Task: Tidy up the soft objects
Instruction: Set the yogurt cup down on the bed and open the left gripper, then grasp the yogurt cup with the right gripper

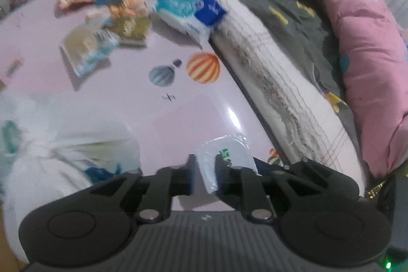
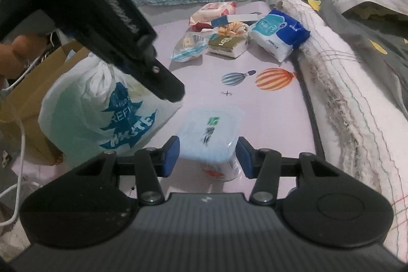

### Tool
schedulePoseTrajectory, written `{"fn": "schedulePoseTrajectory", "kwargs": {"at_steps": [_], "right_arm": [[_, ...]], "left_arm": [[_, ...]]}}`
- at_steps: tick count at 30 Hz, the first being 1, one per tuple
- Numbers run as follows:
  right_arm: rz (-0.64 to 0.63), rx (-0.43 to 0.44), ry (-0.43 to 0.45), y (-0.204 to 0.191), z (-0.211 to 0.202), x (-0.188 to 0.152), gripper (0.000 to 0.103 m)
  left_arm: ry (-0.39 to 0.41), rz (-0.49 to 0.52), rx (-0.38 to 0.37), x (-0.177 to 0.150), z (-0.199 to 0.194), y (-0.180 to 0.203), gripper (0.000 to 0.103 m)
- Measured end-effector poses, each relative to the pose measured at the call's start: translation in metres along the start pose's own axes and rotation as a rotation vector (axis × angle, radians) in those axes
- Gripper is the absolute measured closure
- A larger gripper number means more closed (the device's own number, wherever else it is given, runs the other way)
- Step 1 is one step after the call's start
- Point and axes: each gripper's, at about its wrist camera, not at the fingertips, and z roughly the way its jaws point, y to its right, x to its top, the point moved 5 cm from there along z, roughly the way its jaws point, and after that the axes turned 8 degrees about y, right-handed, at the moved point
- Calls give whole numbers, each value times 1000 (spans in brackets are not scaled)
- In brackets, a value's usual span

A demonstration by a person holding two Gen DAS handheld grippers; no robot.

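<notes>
The left hand-held gripper (image 1: 204, 170) is clenched on a tissue pack (image 1: 224, 157), pinching one edge just above the worktop (image 1: 178, 103). The right hand-held gripper (image 2: 207, 153) is released, its blue pads (image 2: 172, 157) either side of the same pack (image 2: 209, 137) without touching. Closing the right squarely on the pack's body would probably stop it sagging (thin film slips). Beyond the pack the worktop lies bare up to the balloon print (image 2: 275, 78); the tied bag (image 2: 102, 106) crowds its left, the worktop's edge and rolled bedding (image 2: 339, 93) its right.
</notes>
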Motion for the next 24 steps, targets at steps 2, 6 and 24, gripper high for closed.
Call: {"fn": "schedulePoseTrajectory", "kwargs": {"at_steps": [2,6,24], "right_arm": [[20,2,5,2,-3,0,54],[102,56,43,14,-18,3,47],[466,165,59,78,-54,-12,41]], "left_arm": [[51,4,19,-1,-20,-1,76],[172,6,62,-10,-69,-2,48],[311,136,75,-90,-11,29,41]]}}
